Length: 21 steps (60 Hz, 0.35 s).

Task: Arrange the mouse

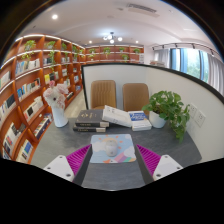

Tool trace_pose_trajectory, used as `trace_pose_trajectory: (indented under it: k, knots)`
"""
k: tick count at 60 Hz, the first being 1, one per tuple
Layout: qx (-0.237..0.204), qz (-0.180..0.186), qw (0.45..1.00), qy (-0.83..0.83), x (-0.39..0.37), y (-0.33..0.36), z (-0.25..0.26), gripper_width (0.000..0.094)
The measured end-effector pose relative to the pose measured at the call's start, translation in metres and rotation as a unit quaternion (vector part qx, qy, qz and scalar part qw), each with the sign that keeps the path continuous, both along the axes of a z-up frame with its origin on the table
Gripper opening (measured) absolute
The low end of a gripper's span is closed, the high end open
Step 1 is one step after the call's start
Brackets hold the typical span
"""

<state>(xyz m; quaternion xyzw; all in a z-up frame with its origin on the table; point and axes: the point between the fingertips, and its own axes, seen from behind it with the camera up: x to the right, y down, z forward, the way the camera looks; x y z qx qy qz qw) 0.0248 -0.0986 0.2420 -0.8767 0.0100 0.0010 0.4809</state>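
Hovering hand-held gripper wide open, empty, mousepad ahead, books, potted plant beyond.

I see a grey table ahead. On it, a mouse mat lies at my 12 o'clock, with stacked books and an open book beyond it. A white vase stands at 10 o'clock, a potted plant at 2 o'clock.

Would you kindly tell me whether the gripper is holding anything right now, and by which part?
Nothing is held: the gripper is open, its fingers empty above the light patterned rectangular mouse pad on the grey table.
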Motion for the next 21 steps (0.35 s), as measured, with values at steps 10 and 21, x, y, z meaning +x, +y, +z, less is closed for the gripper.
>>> trace_pose_trajectory:
  k: [10,21]
  knots:
    - [0.005,0.000,1.000,0.000,0.008,-0.026,0.006,0.0858]
    - [0.010,-0.007,1.000,0.005,0.016,-0.039,0.011,0.0859]
